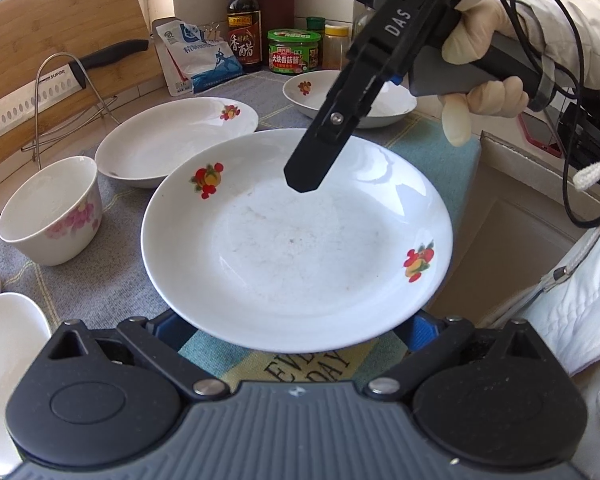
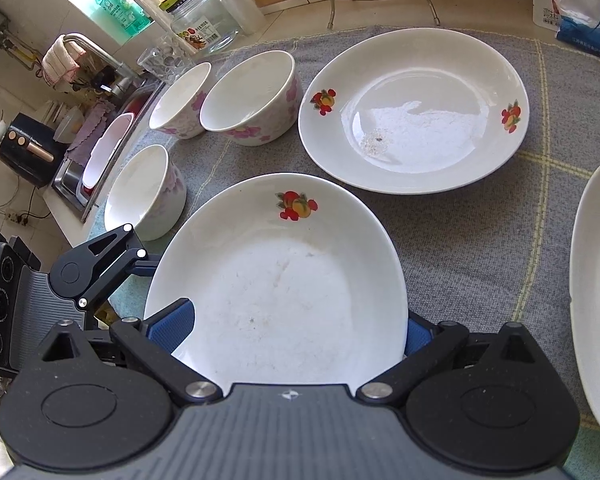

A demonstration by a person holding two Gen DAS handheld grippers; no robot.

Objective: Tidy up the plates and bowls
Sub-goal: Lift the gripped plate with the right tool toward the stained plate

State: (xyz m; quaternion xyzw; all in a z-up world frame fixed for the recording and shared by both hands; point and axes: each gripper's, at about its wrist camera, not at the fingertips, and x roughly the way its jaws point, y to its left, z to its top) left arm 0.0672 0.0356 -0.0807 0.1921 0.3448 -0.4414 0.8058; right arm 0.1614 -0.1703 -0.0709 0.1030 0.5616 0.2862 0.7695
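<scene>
"Tipping is my worry. The fruit-decal plate (image 1: 296,240) sits on the grey mat (image 1: 112,280) near the tabletop edge (image 1: 480,148), and the left tongs (image 1: 296,344), spread wide, have their blue pads tucked under its near rim."

"And the right tongs (image 1: 303,178)?"

"Spread too, hovering over the plate and pinching nothing that I can see. A glazed rim is slick. A lopsided lift could slide it off the edge or into the floral bowl (image 1: 48,216)."

"Is it resting or raised?"

"Can't tell. The rim hides the left pad tips, and the right tongs' body covers the near rim. The far-right plate (image 2: 596,300) is cut off."
</scene>
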